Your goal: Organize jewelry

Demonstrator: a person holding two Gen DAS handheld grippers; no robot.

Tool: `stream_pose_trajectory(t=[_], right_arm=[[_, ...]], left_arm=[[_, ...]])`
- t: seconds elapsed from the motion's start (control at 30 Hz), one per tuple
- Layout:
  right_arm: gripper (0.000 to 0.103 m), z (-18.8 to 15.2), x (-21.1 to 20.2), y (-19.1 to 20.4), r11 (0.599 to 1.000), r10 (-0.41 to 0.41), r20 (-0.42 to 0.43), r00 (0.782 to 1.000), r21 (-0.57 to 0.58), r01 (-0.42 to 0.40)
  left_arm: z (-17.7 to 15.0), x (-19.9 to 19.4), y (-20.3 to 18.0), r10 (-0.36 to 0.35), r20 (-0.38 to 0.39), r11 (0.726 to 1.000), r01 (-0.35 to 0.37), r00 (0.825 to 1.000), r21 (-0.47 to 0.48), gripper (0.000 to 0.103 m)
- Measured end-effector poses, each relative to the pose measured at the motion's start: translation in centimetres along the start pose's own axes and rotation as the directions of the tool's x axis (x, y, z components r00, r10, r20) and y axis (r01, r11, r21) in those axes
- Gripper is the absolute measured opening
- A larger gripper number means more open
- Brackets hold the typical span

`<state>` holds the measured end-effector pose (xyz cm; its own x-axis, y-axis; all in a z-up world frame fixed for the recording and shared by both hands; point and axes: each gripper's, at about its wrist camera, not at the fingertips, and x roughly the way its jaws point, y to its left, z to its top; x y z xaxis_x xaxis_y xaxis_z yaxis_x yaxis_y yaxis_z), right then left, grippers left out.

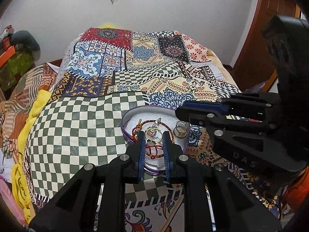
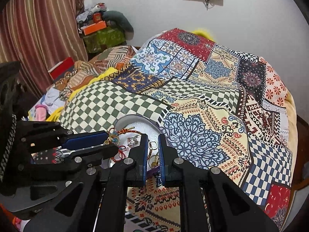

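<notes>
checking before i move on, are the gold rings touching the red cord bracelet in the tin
Apart. In the left wrist view the gold rings sit on bare white lining right of the red cord bracelet, a clear gap between them inside the tin.

Rings (image 1: 181, 130), braided bracelets (image 1: 152, 123), in tin (image 1: 135, 114)

Jewelry tin (image 1: 125, 118) on patchwork bedspread (image 1: 83, 119)

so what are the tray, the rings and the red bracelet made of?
Tray: likely thin metal, glossy purple-edged rim, white foam-like liner. Rings: shiny gold-coloured metal, plating or solid unclear. Red bracelet: braided cord, matte, with knotted ends.
</notes>
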<state>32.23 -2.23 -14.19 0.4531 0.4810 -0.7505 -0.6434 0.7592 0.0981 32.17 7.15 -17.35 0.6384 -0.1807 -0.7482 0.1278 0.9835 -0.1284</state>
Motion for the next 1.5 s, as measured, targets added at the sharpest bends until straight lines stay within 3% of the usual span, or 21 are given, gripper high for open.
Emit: stream_pose_trajectory(t=[0.4,0.57,0.73,0.9,1.07,1.3,1.43,1.5], right_arm=[[0.009,0.0,1.7,-0.9,0.998,0.041,-0.079,0.996,0.041,-0.038],[0.016,0.1,1.5,-1.3,0.996,0.056,-0.089,0.994,0.067,-0.05],[0.033,0.1,0.4,-1.0,0.998,0.035,-0.057,0.998,0.06,-0.032],[0.033,0.5,-1.9,-0.6,0.998,0.029,-0.011,1.0,0.062,-0.029],[0.033,0.4,-6.0,0.4,0.998,0.015,0.073,0.997,0.058,-0.019],[0.033,0.0,-14.8,2.8,0.999,-0.032,0.267,0.963,0.042,0.022],[0.033,-1.1,-20.8,4.8,0.998,-0.061,0.404,0.913,0.042,0.048],[0.033,-1.6,-23.0,5.9,0.997,-0.077,0.461,0.884,0.042,0.065]], left_arm=[[-0.7,0.4,-0.5,0.02,-0.026,1.0,-0.02,0.999,0.024,0.016],[-0.8,0.2,-0.5,0.021,-0.025,1.0,-0.021,0.999,0.022,0.017],[-1.0,-0.7,-0.7,0.025,-0.012,1.0,-0.024,1.0,0.018,0.017],[-0.8,-2.7,-0.9,0.033,0.02,0.999,-0.033,0.999,0.011,0.018],[-0.4,-6.6,-1.6,0.059,0.1,0.998,-0.059,0.993,-0.003,0.018],[-0.3,-14.6,-3.9,0.099,0.271,0.995,-0.102,0.958,-0.001,0.018],[-0.9,-20.3,-5.8,0.113,0.39,0.992,-0.124,0.914,0.004,0.018],[-1.5,-23.5,-6.8,0.115,0.46,0.991,-0.132,0.88,0.005,0.018]])
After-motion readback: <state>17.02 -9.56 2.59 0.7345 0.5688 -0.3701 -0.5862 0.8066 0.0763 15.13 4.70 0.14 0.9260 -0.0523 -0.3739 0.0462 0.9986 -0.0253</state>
